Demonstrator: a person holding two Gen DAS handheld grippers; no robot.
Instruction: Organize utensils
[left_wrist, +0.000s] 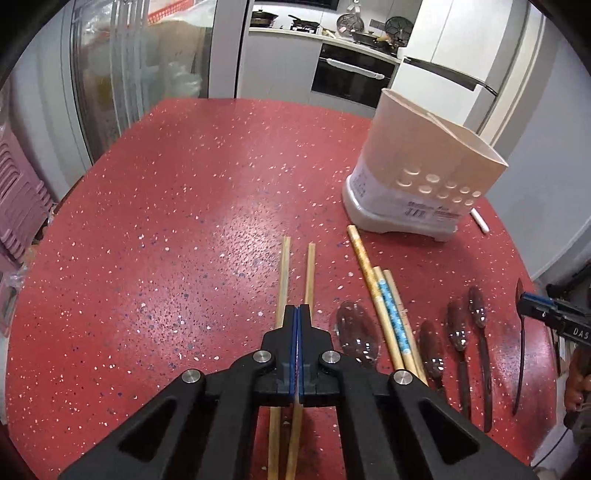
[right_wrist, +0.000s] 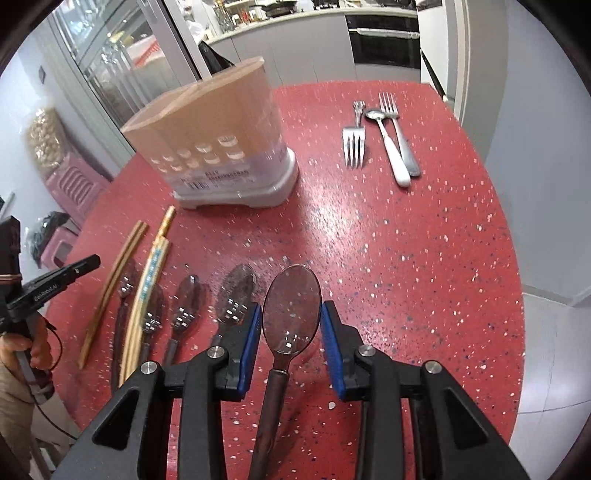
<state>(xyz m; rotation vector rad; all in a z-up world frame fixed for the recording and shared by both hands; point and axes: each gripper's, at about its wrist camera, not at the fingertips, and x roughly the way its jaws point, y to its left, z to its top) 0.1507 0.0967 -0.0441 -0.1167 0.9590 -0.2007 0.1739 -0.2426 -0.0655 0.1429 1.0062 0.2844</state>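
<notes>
The right gripper (right_wrist: 291, 307) is pinching the clear bowl of a dark-handled spoon (right_wrist: 291, 295) between its blue pads (right_wrist: 251, 332), the handle running back between the black fingers. The left gripper (left_wrist: 297, 309) is hovering with its pads pressed together over 2 plain bamboo chopsticks (left_wrist: 284, 273); whether it is nipping one of them cannot be told.

Just right of that pair, 3 pale chopsticks (left_wrist: 384, 306), 2 of them banded in blue, are lying side by side. 4 more clear-bowled, dark-handled spoons (right_wrist: 188, 301) are lying in a row on the red speckled table (right_wrist: 406, 258), bowls pointing away from the person, with the pale chopsticks resting across the leftmost ones.

Beyond the chopsticks a beige plastic utensil holder (right_wrist: 221, 122) on a grey base is standing upright, its front dotted with round holes. Well apart to its right, 2 steel forks (right_wrist: 354, 144) and a white-handled steel spoon (right_wrist: 388, 147) are lying together. A hand (right_wrist: 22, 343) is gripping the left gripper's handle.
</notes>
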